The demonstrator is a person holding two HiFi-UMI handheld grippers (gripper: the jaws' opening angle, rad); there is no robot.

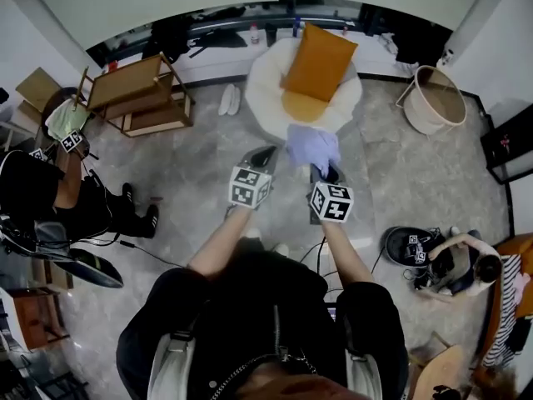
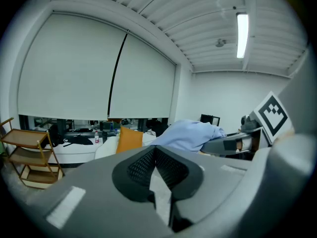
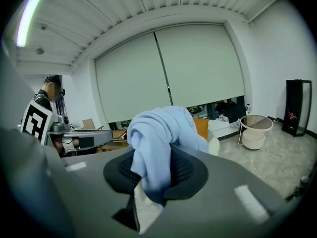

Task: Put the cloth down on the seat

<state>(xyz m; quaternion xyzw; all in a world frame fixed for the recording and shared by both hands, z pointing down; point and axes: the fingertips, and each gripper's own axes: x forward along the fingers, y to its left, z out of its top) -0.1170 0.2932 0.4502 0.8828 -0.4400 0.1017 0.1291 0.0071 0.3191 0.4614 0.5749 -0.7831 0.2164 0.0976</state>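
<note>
Two grippers are hanging side by side over the pale floor, just short of the round white seat with its orange cushion. The right gripper is clamping a bunched light-blue cloth between its jaws, the bundle bulging up above them and hanging in the air near the seat's front edge. The left gripper is holding its jaws pressed together with nothing between them.

The cloth, in the right hand-held gripper, hangs just before the seat bearing a cushion, with a shelf to the seat's left and a basket to its right.
</note>
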